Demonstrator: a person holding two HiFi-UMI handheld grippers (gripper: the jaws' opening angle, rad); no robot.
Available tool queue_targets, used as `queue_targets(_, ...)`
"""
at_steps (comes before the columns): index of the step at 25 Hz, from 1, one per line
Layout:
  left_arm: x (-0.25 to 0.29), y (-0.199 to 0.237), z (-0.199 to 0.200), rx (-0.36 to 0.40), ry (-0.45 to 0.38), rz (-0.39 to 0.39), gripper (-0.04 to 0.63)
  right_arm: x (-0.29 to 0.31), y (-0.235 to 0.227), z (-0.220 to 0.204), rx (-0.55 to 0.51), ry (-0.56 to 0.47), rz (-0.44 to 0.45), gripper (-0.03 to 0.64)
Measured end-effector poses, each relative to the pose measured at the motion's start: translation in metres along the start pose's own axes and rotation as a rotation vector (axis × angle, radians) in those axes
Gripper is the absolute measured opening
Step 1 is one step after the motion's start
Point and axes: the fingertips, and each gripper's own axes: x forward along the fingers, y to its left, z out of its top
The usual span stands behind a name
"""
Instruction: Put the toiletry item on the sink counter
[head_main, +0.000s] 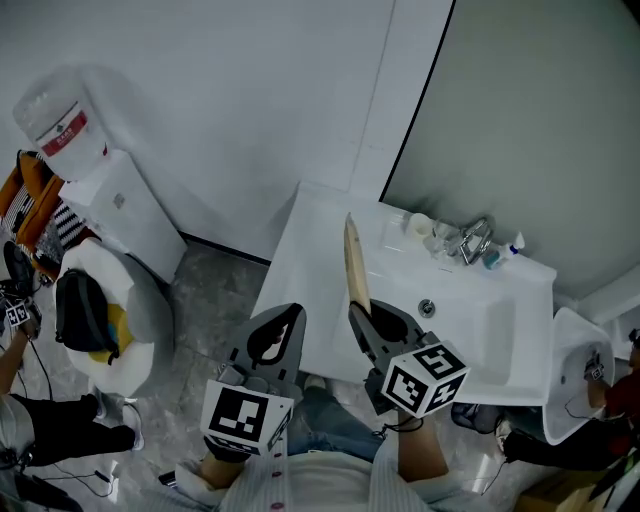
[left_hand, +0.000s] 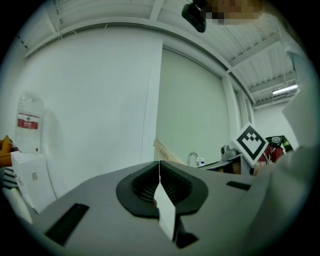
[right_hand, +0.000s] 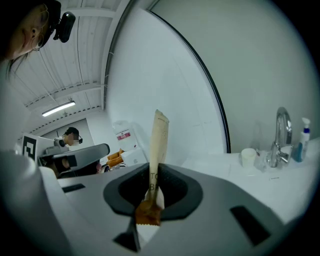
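The toiletry item (right_hand: 159, 142) is a flat sachet of matt, tan, kraft-like paper with a darker brown crimped end. It lies between the black, ribbed, rubbery-looking pads (right_hand: 177, 187) of the right claw (right_hand: 155, 175), whose body is smooth matt grey plastic like that of the left claw (left_hand: 160, 167). The sink surface (head_main: 310, 250) is smooth, glossy white, the tap (head_main: 475, 240) on it is polished bright metal, the floor (head_main: 210, 300) looks like grey stone tile with a dull sheen, and the water bottle (head_main: 55, 125) is clear, shiny plastic
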Motion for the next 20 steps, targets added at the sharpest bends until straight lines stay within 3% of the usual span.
queue_targets(8,0.046,0.005,0.006,0.003,-0.001,0.034,0.018,0.023,-0.031,0.021,-0.020,0.012,0.054,0.057)
queue_targets(20,0.071,0.020,0.008,0.004,-0.002,0.036,0.018,0.043,-0.038,0.033,-0.032,0.019,0.071,0.057)
